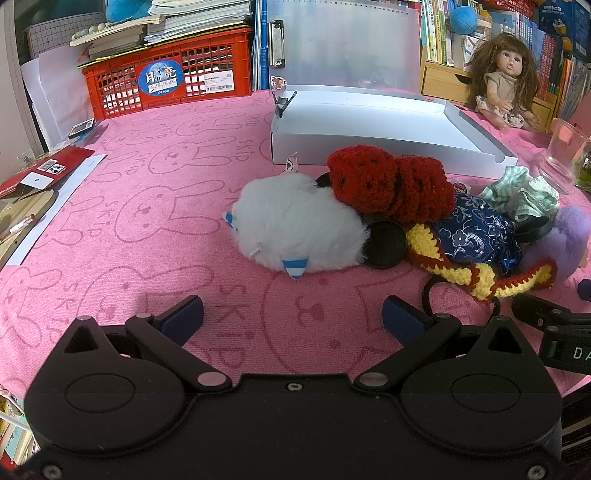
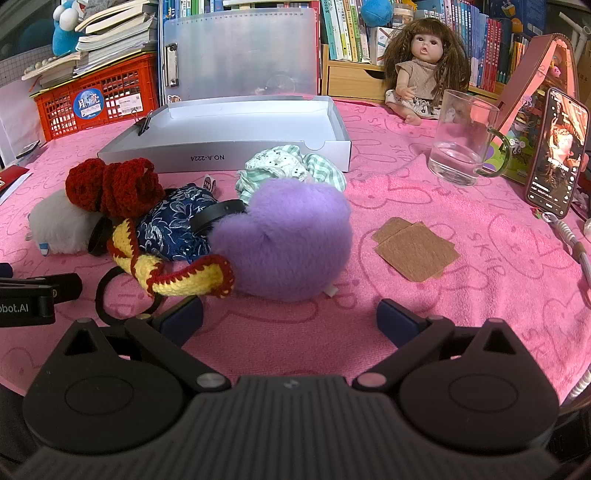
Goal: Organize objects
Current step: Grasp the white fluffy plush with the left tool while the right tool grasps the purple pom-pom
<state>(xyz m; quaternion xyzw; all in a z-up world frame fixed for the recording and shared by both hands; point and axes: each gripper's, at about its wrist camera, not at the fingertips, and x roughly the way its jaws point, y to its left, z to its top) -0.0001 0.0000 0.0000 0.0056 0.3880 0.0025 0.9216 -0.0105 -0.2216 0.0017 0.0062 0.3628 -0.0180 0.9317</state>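
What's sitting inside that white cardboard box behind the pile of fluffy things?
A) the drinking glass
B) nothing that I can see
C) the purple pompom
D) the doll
B: the white box shows only its bare floor, while the purple pompom lies on the pink cloth in front of it.

A long-haired doll [image 2: 417, 74] sits at the back of the pink rabbit-print cloth [image 2: 461, 280] before rows of books [image 2: 347, 29], with a glass mug [image 2: 463, 138] and a propped phone [image 2: 556, 153] to the right, two brown patches [image 2: 415, 251] nearer, and a red crate [image 1: 162, 77] under stacked papers far left.
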